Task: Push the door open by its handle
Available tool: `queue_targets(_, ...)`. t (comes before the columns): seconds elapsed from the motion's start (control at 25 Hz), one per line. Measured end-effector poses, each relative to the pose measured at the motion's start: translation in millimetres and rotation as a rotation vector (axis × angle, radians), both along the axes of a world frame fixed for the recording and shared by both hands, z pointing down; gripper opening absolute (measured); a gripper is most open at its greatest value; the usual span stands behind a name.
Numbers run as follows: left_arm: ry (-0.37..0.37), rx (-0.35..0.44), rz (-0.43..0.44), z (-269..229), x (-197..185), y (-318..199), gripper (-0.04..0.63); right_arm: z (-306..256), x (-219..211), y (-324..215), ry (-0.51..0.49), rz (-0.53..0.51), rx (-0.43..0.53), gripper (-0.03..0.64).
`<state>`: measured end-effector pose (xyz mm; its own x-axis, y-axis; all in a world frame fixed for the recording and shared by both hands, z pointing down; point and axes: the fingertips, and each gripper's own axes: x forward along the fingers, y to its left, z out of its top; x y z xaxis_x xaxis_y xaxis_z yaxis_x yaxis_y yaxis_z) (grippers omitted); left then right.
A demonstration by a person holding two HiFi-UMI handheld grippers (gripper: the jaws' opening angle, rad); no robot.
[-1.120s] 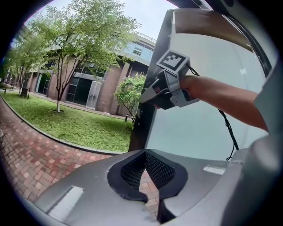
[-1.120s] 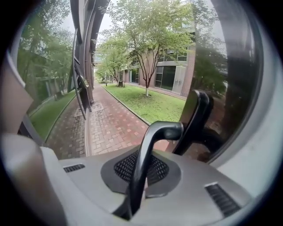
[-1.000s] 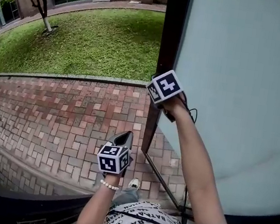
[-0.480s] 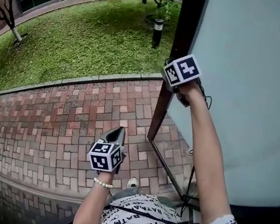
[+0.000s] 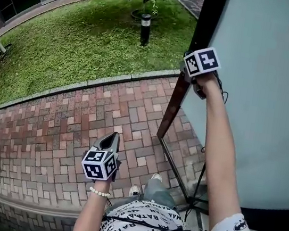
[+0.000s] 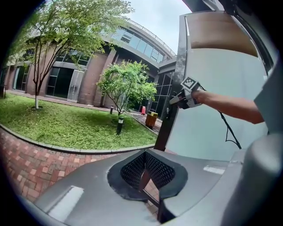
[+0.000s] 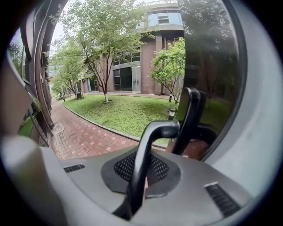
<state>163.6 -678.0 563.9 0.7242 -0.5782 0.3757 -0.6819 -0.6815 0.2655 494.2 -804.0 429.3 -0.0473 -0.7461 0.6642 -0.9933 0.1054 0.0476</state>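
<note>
The door is a frosted glass panel (image 5: pixel 268 77) in a dark frame (image 5: pixel 192 55), swung outward over the brick paving. My right gripper (image 5: pixel 187 73) is held high against the frame's edge, shut on the black lever handle (image 7: pixel 152 145), which runs up between its pads (image 7: pixel 128 167). In the head view the gripper hides the handle. The left gripper view shows the same right gripper (image 6: pixel 177 100) at the door edge. My left gripper (image 5: pixel 113 137) hangs low over the bricks, well left of the door. Its pads (image 6: pixel 132 170) meet in a narrow V with nothing between them.
Red brick paving (image 5: pixel 78 124) stretches ahead, bordered by a kerb and a lawn (image 5: pixel 69 42). A short lamp post (image 5: pixel 144 29) and a small tree stand on the grass. An orange bin (image 6: pixel 151 119) is farther off. The door's bottom rail (image 5: pixel 176 173) is by my feet.
The door has swung farther out. My right gripper went forward with the handle, up and right in the head view. The left gripper dropped lower and to the left.
</note>
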Motion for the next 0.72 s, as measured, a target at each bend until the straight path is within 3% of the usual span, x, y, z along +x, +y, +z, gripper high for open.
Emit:
queue_targets(0.44, 0.001, -0.02, 0.013, 11.2, 41.4, -34.6, -0.009, 0.1, 109.6, 1.6, 0.004, 0.141, -0.004, 0.009)
queue_targets(0.72, -0.056, -0.027, -0.024, 21.0, 57.1, -62.0, -0.008, 0.2, 160.3, 9.6, -0.028, 0.202, 0.003, 0.009)
